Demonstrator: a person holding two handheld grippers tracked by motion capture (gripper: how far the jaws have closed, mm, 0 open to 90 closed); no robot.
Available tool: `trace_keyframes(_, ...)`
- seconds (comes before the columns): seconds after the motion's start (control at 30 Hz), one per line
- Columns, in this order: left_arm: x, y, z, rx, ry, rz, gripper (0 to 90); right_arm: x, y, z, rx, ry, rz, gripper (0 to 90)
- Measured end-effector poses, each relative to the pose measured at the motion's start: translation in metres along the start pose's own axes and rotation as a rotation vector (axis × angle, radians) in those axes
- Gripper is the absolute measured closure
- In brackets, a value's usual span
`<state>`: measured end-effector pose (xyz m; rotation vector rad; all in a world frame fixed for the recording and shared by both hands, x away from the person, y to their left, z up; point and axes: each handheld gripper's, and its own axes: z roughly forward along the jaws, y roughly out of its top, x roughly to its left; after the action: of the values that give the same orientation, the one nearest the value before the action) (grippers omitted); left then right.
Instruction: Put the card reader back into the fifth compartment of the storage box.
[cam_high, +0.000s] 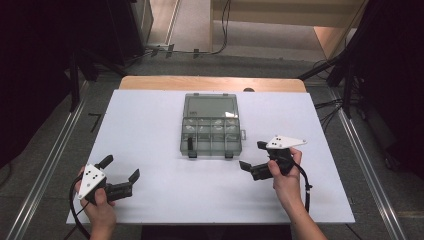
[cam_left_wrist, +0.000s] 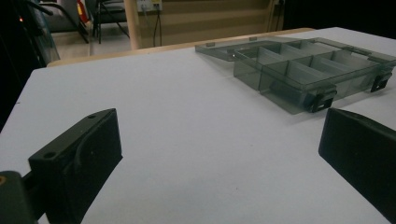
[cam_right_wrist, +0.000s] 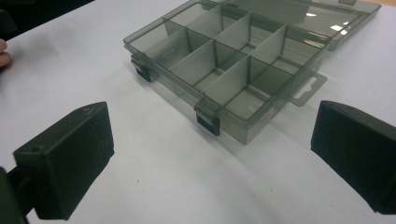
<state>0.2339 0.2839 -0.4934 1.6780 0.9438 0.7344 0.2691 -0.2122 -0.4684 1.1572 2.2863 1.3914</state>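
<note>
- We see a smoke-grey compartment box (cam_high: 211, 136) lying open on the white table (cam_high: 150, 115), midway between the left and right edges and nearer the far edge than the near one
- Its lid (cam_high: 210, 106) is folded back flat toward the far edge; the tray part, split by clear dividers into small cells, faces the near edge
- Two dark latches (cam_high: 192, 151) hang from the tray's front wall, and a hang tab (cam_high: 243, 134) sticks out of its right side
- In the right gripper view we cannot make out any contents in the cells (cam_right_wrist: 219, 60)
- Our left gripper (cam_high: 120, 175) sits near the near left corner of the table, well apart from the box; its jaws stand wide apart and hold nothing, with bare table between them in the left gripper view
- Our right gripper (cam_high: 252, 155) is just off the tray's front right corner, close to the box yet not touching it; its jaws are likewise spread wide and empty
- In the right gripper view the nearer latch (cam_right_wrist: 208, 120) lies between the two jaws, farther off along the table
- Each hand grips its tool from behind, and a black cable (cam_high: 304, 186) trails from the right one toward the near edge
</note>
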Motion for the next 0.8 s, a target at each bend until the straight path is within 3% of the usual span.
trace_keyframes(0.8, -0.001, 0.000, 0.000, 0.000, 0.005, 0.003, 0.0, -0.023, -0.032, -0.030, -0.036, -0.062, 0.054, 0.0)
